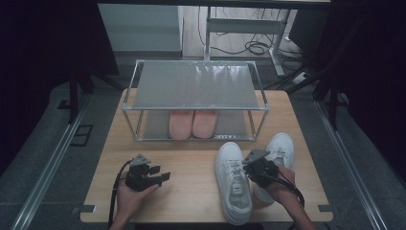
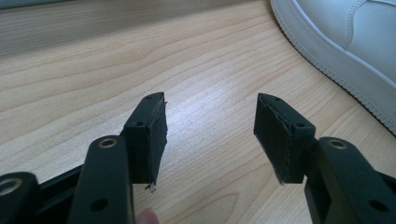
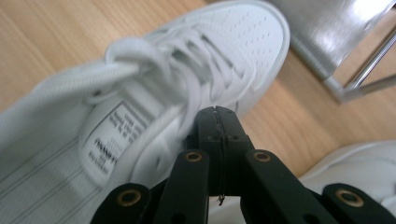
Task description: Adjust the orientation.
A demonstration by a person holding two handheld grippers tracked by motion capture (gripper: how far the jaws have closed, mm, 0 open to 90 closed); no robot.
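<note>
The wooden surface (image 1: 191, 182) carries a metal two-tier shoe rack (image 1: 194, 86) at the far side, well beyond both tools. On the rack's lower shelf, a pair of pink slippers (image 1: 193, 123) sits side by side.

Two white sneakers lie on the near right part of the surface. The nearer sneaker (image 1: 233, 184) lies just to the left of the right hand-held gripper (image 1: 250, 165), toe pointing toward the rack. The second sneaker (image 1: 280, 148) lies beyond and to the right of that tool, partly behind the hand.

Right hand-held gripper (image 3: 218, 116): jaws fully together, pads meeting with nothing seen between them. The tips sit at the collar of the nearer sneaker (image 3: 140, 112), beside the tongue and laces; whether they touch the shoe cannot be told.

Left hand-held gripper (image 1: 163, 178): held low over bare wood, well to the left of the sneakers. In the left gripper view its jaws (image 2: 210, 133) stand wide apart, empty, with the edge of a white sneaker (image 2: 345, 51) ahead to the right, apart from the pads.
</note>
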